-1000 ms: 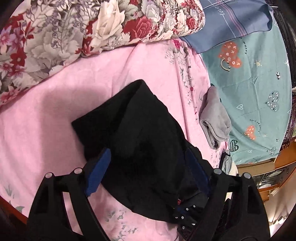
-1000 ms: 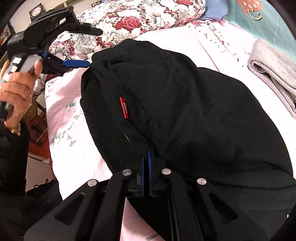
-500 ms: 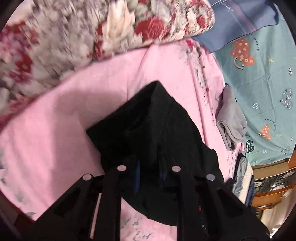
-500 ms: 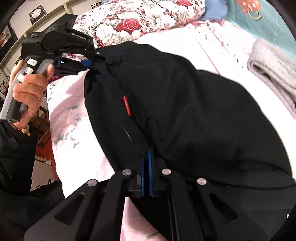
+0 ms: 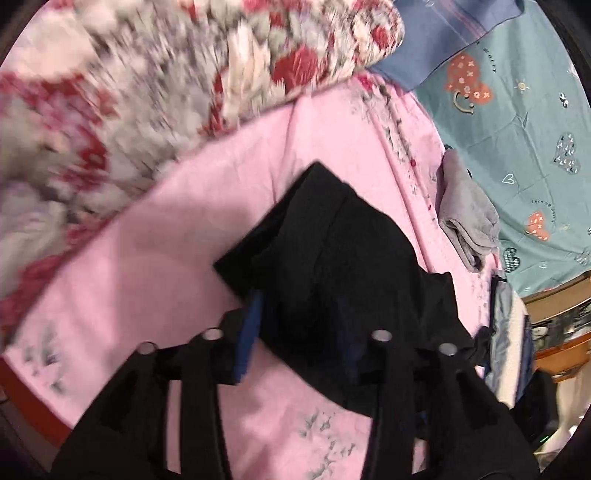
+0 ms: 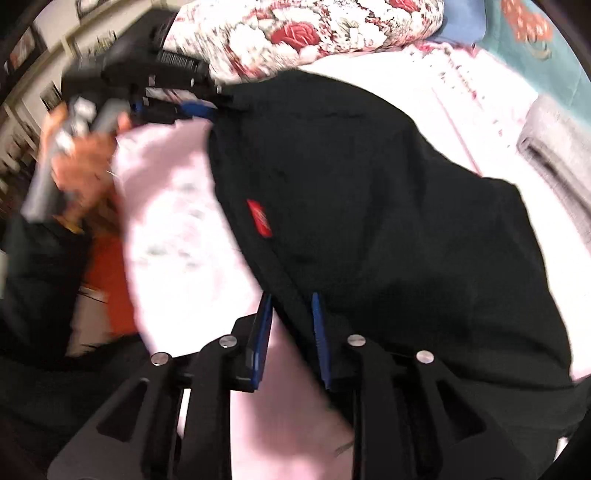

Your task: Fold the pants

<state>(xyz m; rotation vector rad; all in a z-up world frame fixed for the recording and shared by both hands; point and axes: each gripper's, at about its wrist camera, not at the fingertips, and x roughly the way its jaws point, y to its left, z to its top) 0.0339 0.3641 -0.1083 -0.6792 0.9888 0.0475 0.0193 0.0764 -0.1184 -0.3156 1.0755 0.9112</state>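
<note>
The black pants [image 5: 332,266] lie bunched on the pink bed sheet [image 5: 155,258]. In the right wrist view the pants [image 6: 369,206] show a small red label [image 6: 259,218]. My left gripper [image 5: 295,325] is open, its blue-padded fingers [image 5: 249,332] astride the pants' near edge. My right gripper [image 6: 291,325] is open, with the pants' edge lying between its blue pads [image 6: 263,332]. The left gripper [image 6: 177,107] also shows in the right wrist view, held in a hand at the pants' far corner.
A floral quilt [image 5: 147,92] lies along the far side of the bed. A folded grey garment [image 5: 465,218] sits to the right on the teal sheet [image 5: 517,110]. A blue pillow [image 5: 461,29] is beyond. Wooden furniture [image 5: 554,325] stands at the right.
My right gripper has opened and let go of the pants' edge. My left gripper closed on the pants half a second ago and has opened again. Both views have shifted, with motion blur.
</note>
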